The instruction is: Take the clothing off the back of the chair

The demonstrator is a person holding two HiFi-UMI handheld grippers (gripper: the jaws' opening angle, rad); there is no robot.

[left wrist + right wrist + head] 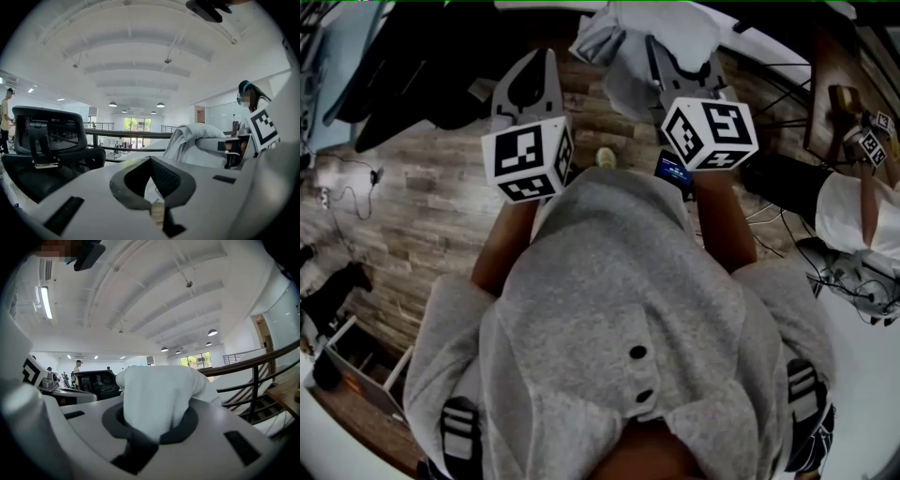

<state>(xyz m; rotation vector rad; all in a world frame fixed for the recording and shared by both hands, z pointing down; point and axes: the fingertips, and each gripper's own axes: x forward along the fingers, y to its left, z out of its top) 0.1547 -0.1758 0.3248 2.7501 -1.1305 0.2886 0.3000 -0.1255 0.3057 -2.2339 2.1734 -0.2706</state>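
Two claws are in front of us, and only one of them carries something. The right claw (154, 425) is closed firmly on the clothing (157, 394), a pale garment that is bunched up between its jaws and rises above them. In the head view the cloth hangs from this claw, far from our body and above the wooden floor (422, 197). The left claw (150, 164) has nothing in it. Its jaws are together, with the tips meeting, and it points level just to the left of the other claw.

The black chair (47, 136) stands well to the left of the garment in the left gripper view. We see no cloth on its back there. We therefore judge that the lifting step is nearly finished: the clothing seems to be free of the chair and held in the air.

The next move, as we think, is to carry the garment fully away and keep it from touching the floor. The left claw could take a second corner if the cloth sags.

No basket, box or other container appears in any view, so we cannot tell where the garment should go.
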